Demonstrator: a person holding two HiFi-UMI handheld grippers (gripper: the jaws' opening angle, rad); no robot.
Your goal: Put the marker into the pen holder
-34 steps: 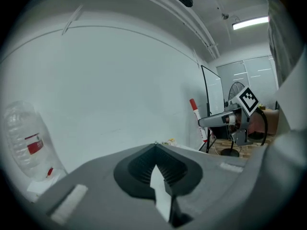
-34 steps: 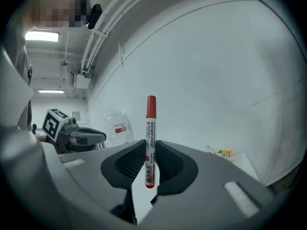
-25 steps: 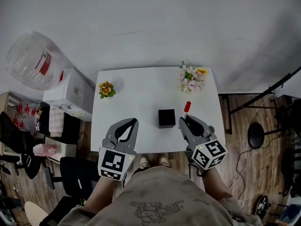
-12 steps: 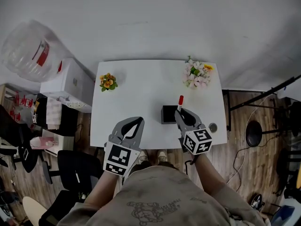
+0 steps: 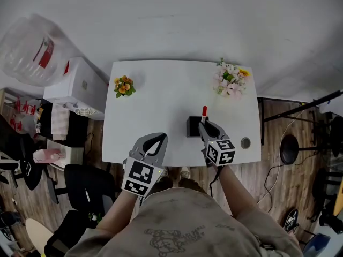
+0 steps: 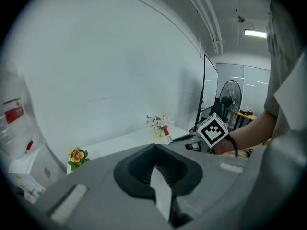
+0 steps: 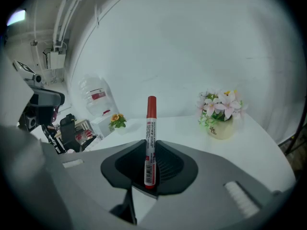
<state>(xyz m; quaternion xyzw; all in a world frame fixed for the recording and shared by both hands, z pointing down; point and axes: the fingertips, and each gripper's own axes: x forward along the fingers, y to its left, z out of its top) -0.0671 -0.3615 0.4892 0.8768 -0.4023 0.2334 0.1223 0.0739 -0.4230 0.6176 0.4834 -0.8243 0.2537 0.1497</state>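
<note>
A marker (image 5: 203, 112) with a red cap stands between the jaws of my right gripper (image 5: 203, 123), cap pointing away from me. The right gripper is shut on its white barrel (image 7: 150, 143), low down near the label. The black cube pen holder (image 5: 192, 126) sits on the white table (image 5: 155, 98), directly left of the right gripper's tips and partly covered by them. My left gripper (image 5: 159, 138) hovers at the table's near edge, left of the holder, shut and holding nothing. In the left gripper view the right gripper (image 6: 178, 138) and marker (image 6: 166, 131) show beyond my left gripper's joined jaws (image 6: 154, 146).
An orange flower pot (image 5: 124, 85) stands at the table's far left, and a pink flower pot (image 5: 231, 80) at its far right. A small round disc (image 5: 245, 142) lies near the right front corner. A white cabinet (image 5: 75, 87) and water bottle (image 5: 29, 50) stand left of the table.
Both grippers have come down toward the table. The right one has carried the marker left, from well right of the pen holder to its right edge. The left stays shut.
</note>
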